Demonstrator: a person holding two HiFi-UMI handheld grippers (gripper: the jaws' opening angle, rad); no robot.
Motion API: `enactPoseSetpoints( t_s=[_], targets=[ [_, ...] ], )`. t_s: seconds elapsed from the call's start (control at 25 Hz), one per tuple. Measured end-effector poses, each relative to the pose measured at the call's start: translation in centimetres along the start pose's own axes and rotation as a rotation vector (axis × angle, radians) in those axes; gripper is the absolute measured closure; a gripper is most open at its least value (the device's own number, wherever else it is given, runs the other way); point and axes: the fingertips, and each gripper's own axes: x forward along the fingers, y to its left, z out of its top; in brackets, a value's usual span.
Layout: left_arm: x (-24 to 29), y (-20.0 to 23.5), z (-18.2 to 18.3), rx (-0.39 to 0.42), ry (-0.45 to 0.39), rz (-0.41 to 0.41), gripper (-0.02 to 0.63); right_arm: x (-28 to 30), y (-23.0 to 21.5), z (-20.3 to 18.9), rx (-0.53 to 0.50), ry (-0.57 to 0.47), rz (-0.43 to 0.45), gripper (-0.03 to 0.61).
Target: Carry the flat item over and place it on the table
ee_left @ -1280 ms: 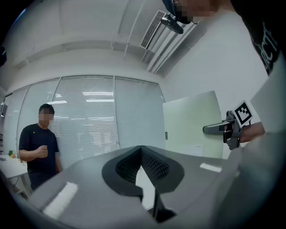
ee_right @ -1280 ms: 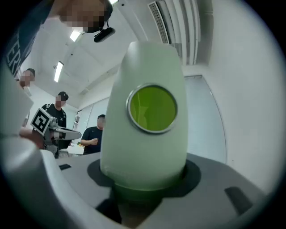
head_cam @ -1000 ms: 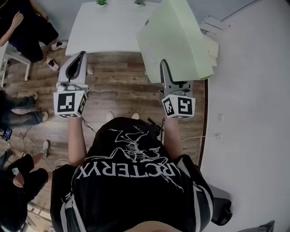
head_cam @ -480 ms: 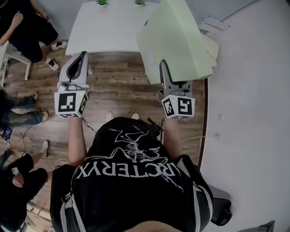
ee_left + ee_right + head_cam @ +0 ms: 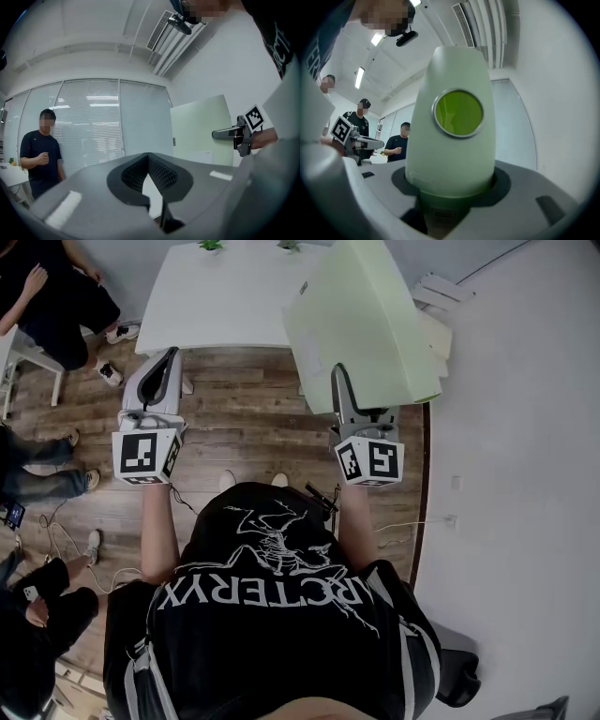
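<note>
Right gripper (image 5: 337,373) jaws clamp the green panel (image 5: 366,315) near the white table (image 5: 225,296); left gripper (image 5: 171,354) jaws closed, bystanders (image 5: 47,287) beside.

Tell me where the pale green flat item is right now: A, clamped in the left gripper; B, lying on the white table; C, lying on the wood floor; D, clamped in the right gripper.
D: the right gripper's jaws are closed on the pale green flat item, while the left gripper is shut on nothing.
</note>
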Motion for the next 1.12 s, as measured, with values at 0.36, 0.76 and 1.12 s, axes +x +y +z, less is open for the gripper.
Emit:
enactPoseSetpoints(
  t_s=[0.36,0.76,1.12],
  targets=[
    [-0.3,-0.6,-0.3,-0.002,0.013,0.020,0.607,-0.5,-0.8,-0.3,0.001,0.005,0.007,0.321],
    [1.1,-2.8,-0.6,0.002,0.035,0.069,0.607,0.5,-3.7,-0.4,0.003,-0.004,0.052,0.321],
    [4.2,-1.3,-2.7,-0.018,0.073,0.093,0.607,5.1,-5.4,-2.4,0.007,0.032,0.068,0.321]
  ],
)
